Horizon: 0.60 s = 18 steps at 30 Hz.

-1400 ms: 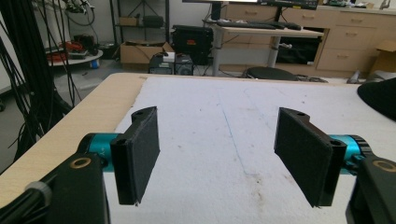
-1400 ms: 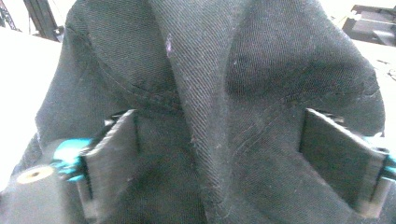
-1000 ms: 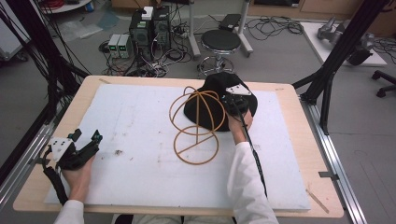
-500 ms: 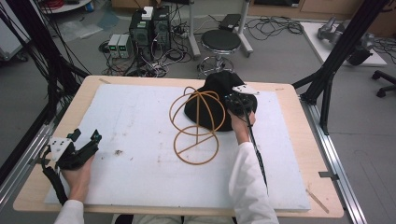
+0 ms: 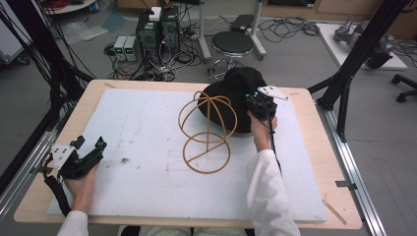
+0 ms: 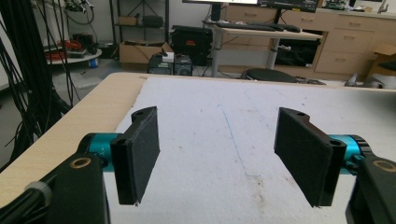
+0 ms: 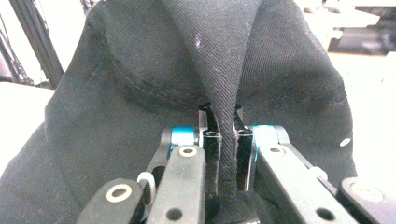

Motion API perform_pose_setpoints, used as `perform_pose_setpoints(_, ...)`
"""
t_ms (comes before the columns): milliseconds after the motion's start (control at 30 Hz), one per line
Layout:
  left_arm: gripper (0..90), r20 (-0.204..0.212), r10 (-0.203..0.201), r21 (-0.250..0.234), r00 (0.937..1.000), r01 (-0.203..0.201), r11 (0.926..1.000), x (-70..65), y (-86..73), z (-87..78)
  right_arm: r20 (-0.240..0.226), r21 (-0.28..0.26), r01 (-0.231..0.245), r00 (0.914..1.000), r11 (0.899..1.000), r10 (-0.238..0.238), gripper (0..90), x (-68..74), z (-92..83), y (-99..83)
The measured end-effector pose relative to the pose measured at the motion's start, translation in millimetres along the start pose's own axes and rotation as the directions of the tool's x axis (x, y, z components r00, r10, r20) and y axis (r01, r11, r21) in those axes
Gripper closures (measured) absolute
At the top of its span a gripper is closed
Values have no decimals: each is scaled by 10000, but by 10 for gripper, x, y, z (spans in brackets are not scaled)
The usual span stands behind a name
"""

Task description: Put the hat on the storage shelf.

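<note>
— since a second ago, what has shifted?
— little: the right gripper [image 5: 259, 103] has crept a touch toward the table's far edge with the black hat [image 5: 236, 96] bunched at its tip; the left gripper [image 5: 83, 153] has kept its place.

— high view?
— a white foam board [image 5: 147, 128] with a scuffed, speckled surface covers a pale wooden table [image 5: 314, 147]. on it stands a wire-like tan hat stand [image 5: 206, 130], a flat ring below, hoops domed above. the soft, rounded hat lies just behind it, touching the hoops. a white sleeve [image 5: 268, 196] leads to the right gripper at the hat's right side. the left gripper rests near the board's left edge, well apart.

— left gripper view?
— jaws spread wide, released, flat pads [image 6: 140, 154] faced in matte black foam, teal collars behind, nothing between but stained board.

— right gripper view?
— the right gripper [image 7: 223, 154] is clenched on a raised fold of the hat's woven twill [image 7: 140, 93], a stitched seam curving across.
</note>
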<state>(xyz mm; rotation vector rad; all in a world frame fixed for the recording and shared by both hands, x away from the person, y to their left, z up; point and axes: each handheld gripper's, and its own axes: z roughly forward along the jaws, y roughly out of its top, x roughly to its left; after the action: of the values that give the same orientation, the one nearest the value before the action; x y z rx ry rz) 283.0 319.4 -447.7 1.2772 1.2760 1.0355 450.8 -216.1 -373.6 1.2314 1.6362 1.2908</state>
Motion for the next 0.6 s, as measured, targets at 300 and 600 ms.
perform_pose_setpoints(300, 312, 0, 16, -12, 10000, -16, 10000, 3, 3, 19, 338, -660, 303, 9990, 9974, -281, 871, -82, -220, 193)
perform_pose_setpoints(600, 312, 39, 31, -15, 10000, -31, 10000, -4, 6, 20, 774, -1279, 503, 9962, 9905, -406, 870, -169, -439, 397)
